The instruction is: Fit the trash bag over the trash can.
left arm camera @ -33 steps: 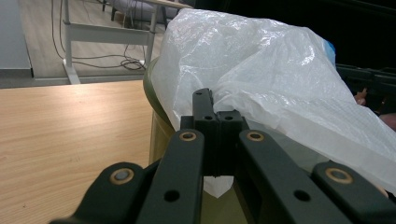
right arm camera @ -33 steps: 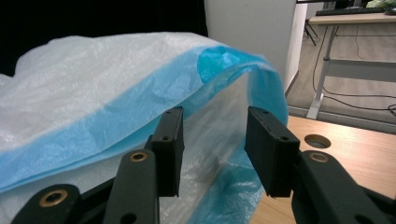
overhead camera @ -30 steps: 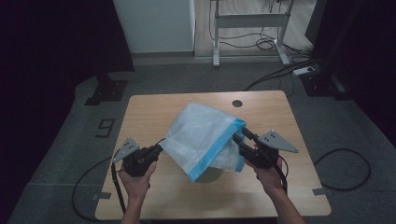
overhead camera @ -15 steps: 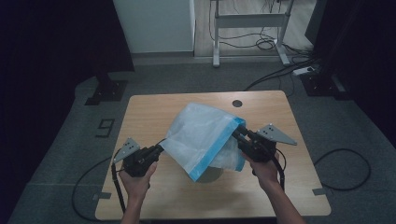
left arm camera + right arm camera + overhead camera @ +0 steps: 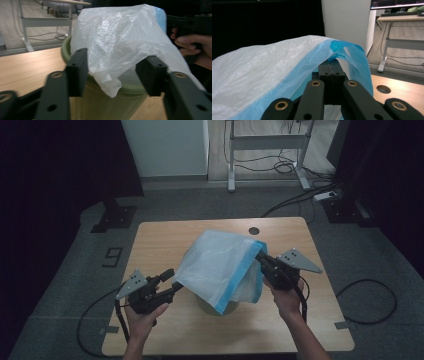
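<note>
1. Since the earlier frames: right gripper [image 5: 260, 254] has crept slightly toward the far side and lifted the bag's blue hem a touch; left gripper [image 5: 176, 285] has barely moved. Bag [image 5: 220, 262] is spread a bit wider over the bin
2. Where things are: bin [image 5: 105, 100], olive green, sits on the table [image 5: 165, 240] near the front-middle, between the two hands. Bag is draped over it, covering most of it from above; only a bit of bin wall shows under the blue edge
3. Right gripper: jaws pinched tight together on the blue hem [image 5: 338, 47] — the right gripper view shows the two pads touching with film folded over them. Held high, likely to keep the bag mouth up and taut so it can go over the rim
4. Left gripper: jaws spread wide, a loose white corner of the bag [image 5: 110, 85] hanging between them, not clamped. The near bin rim [image 5: 125, 88] is right behind that corner
5. Why this layout, as I read it: one side anchors the hem, the other lines up to grab the free corner and pull it down over the near rim. Lining the bin, early-to-mid stage; mouth not yet seated on the rim
6. Risk: thin film, the corner can slip out as the left jaws close, or the light bin could tip if the right pulls hard
</note>
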Motion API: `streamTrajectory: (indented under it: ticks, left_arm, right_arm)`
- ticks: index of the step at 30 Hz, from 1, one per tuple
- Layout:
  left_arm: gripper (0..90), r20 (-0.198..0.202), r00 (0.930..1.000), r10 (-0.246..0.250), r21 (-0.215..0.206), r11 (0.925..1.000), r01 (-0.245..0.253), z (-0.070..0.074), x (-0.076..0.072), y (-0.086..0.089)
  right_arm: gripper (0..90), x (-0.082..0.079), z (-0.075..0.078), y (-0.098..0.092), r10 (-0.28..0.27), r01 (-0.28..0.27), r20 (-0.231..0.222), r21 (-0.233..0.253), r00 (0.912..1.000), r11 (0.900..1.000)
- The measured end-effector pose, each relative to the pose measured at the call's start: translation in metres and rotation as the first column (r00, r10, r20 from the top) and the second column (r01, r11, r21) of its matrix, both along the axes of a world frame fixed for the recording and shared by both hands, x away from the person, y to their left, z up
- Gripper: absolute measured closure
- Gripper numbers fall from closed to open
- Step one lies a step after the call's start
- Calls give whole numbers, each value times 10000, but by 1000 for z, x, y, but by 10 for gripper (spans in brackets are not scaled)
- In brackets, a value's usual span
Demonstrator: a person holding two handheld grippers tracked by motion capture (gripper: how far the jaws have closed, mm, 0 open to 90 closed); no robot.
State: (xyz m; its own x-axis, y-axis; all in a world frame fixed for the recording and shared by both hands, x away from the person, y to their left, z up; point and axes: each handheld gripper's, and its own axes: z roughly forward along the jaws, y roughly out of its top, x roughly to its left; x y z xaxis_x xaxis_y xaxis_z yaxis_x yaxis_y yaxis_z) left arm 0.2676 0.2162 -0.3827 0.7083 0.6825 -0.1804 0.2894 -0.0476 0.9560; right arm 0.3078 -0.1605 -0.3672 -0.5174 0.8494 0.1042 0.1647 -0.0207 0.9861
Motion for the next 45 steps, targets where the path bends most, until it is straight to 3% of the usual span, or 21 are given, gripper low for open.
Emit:
streamTrajectory:
  ticks: [5,10,23,34,36,45]
  left_arm:
    - [344,247,9994,-242,147,9996,239,11,-6,-1]
    - [328,409,9984,-403,59,9992,400,18,-9,2]
    - [337,236,9984,-516,83,9986,514,19,-6,7]
    - [356,44,9974,-725,1016,9922,717,30,13,-20]
    - [358,-24,9973,-738,1340,9883,734,32,19,-27]
    - [367,-291,9974,-661,1464,9868,697,30,31,-36]
  right_arm:
    - [894,-3,8,-2,-119,124,242,-213,9996,9997]
    - [894,-4,15,-6,-222,235,391,-312,9990,9992]
    - [894,-5,21,-18,-471,492,523,-395,9975,9980]
    - [894,-4,15,-4,-57,78,491,-446,9988,9990]
    - [894,-4,14,-2,-6,29,479,-498,9989,9988]
    - [894,-4,12,5,172,-145,526,-517,9985,9986]
